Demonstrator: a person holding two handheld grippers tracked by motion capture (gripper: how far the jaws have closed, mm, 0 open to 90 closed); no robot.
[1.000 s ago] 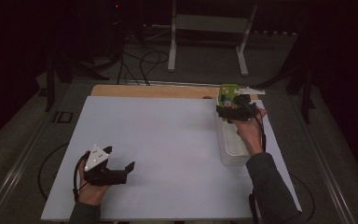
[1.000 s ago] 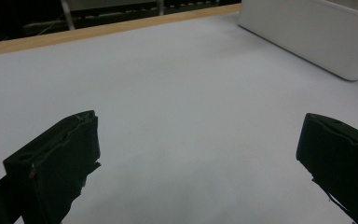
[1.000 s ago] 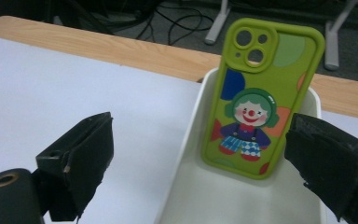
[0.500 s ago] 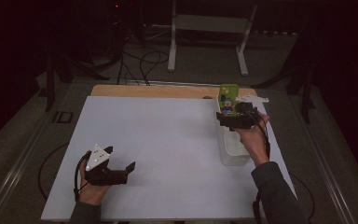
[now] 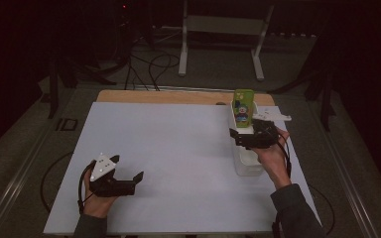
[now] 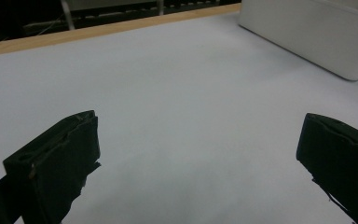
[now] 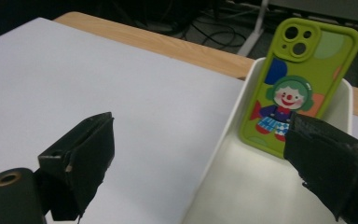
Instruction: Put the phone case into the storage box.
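Left gripper: near the table's front left, held low over the sheet, jaws wide apart, nothing between them; apparently idle, kept clear of the work.

Sheet: white, matte, bare across its middle; covers most of a wooden table whose edge shows along the far side.

Bin: white, long and narrow, at the sheet's right side, open-topped.

Phone: green case with a cartoon clown, standing on end at the bin's far end, leaning on the end wall; likely propped there so that it stays upright.

Right gripper: over the bin just short of the phone, jaws apart and holding nothing, one jaw outside the bin's wall in its own view.

Room: dark; cables and a white stand on the floor beyond the table.
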